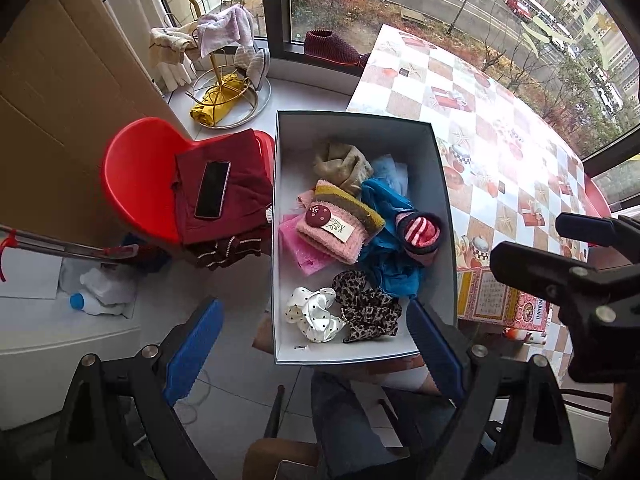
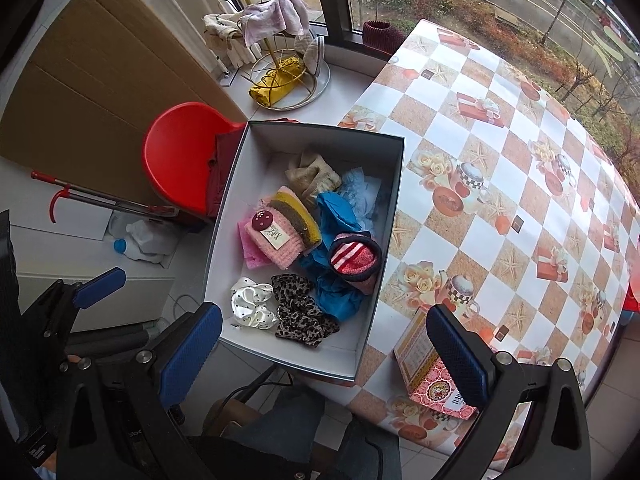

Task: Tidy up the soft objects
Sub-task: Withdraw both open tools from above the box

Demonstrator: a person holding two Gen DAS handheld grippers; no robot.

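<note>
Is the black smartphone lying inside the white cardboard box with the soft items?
No, the black smartphone lies on the folded dark red cloth on the red plastic chair, outside the white cardboard box.

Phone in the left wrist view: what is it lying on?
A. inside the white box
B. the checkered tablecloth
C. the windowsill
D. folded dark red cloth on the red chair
D: the phone lies flat on the folded dark red cloth stacked on the red chair, left of the white box.
</note>
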